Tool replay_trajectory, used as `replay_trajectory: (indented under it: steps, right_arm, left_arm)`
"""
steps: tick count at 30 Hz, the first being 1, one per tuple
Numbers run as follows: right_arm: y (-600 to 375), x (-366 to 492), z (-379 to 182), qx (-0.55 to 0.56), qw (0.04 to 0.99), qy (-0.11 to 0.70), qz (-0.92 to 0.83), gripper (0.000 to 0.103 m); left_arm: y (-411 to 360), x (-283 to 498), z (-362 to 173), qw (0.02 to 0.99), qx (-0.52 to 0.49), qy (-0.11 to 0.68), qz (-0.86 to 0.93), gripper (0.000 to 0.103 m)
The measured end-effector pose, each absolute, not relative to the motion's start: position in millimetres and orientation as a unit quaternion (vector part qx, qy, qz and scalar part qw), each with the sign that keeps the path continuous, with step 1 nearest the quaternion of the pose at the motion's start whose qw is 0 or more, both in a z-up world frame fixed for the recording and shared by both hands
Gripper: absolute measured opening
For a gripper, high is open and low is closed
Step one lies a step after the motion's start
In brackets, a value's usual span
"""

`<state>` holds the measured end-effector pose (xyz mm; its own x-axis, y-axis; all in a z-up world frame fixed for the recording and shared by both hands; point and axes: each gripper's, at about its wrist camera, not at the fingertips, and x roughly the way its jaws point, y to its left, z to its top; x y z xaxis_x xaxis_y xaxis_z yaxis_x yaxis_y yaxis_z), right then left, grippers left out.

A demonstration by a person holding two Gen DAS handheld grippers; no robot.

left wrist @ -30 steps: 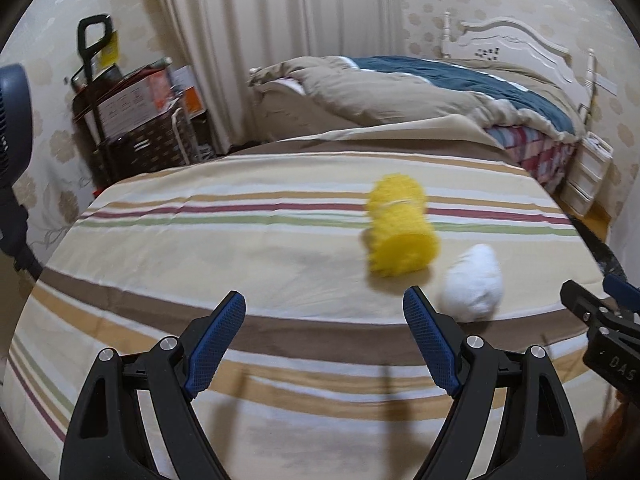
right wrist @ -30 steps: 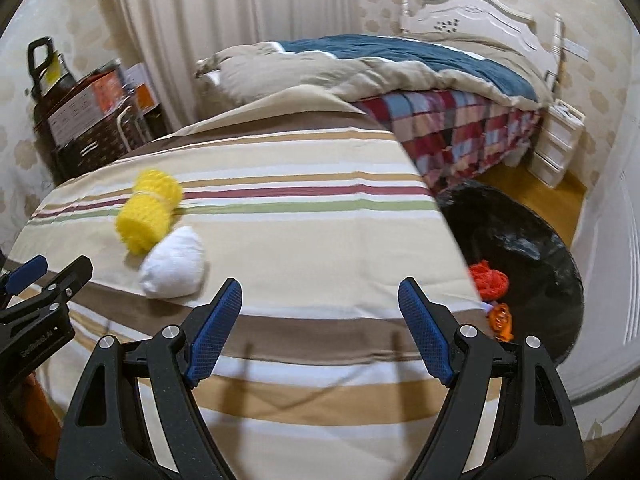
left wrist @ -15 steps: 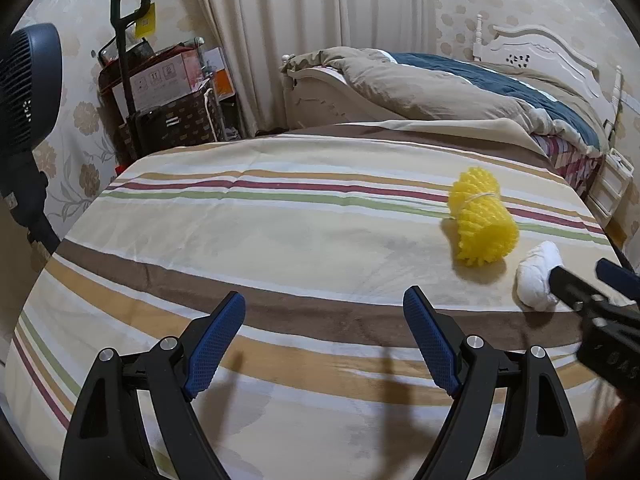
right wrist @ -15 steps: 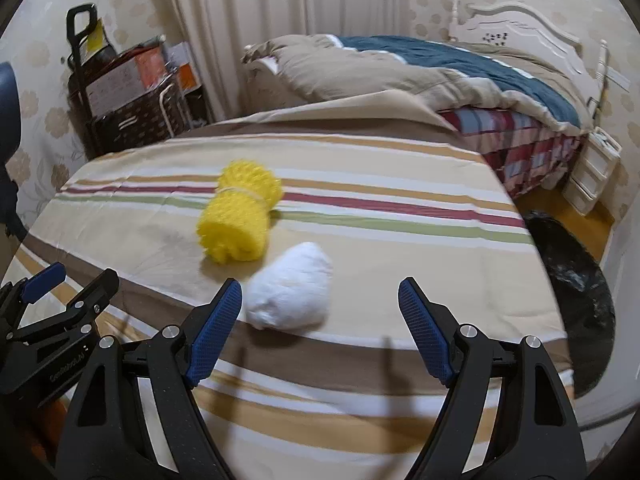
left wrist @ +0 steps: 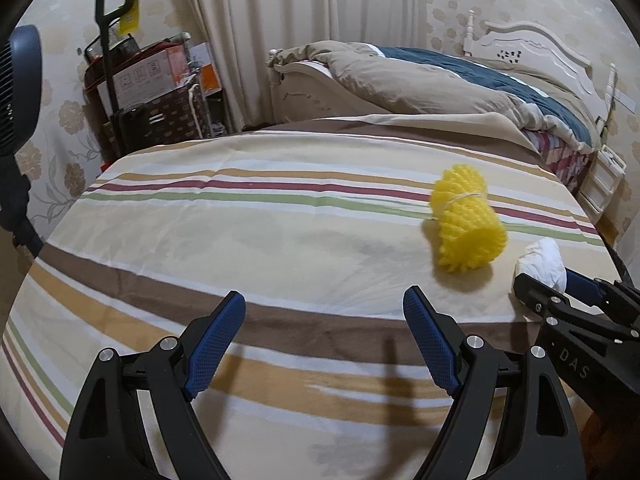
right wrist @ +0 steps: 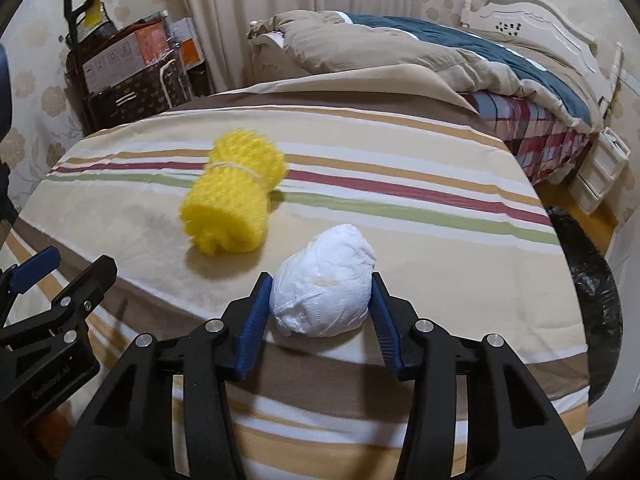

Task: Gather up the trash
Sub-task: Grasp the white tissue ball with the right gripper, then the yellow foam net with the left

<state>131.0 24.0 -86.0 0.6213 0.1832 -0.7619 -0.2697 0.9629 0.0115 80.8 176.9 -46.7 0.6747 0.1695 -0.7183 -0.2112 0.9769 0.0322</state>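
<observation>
A white crumpled paper wad lies on the striped bedcover. My right gripper has closed in on it, both blue pads touching its sides. A yellow foam net roll lies just beyond, to the left. In the left wrist view the yellow roll and the white wad are at the right, with the right gripper around the wad. My left gripper is open and empty over the cover, well left of both.
A black trash bag sits on the floor off the cover's right edge. A bed with a tan and blue duvet stands behind. A cart with boxes and a fan stand at the left wall.
My right gripper swung left from the trash bag to the white wad and its jaws closed onto it. My left gripper drifted left, away from the two pieces.
</observation>
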Motion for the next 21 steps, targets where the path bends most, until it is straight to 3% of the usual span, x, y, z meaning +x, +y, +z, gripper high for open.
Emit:
replay_trajectory:
  steps: [21]
  right_arm:
    - [-57,175,-86,-0.010,0.902,0.423,0.088,0.047]
  left_arm:
    - [110,130,-47,0.916,0.007,0.396,0.058,0.081]
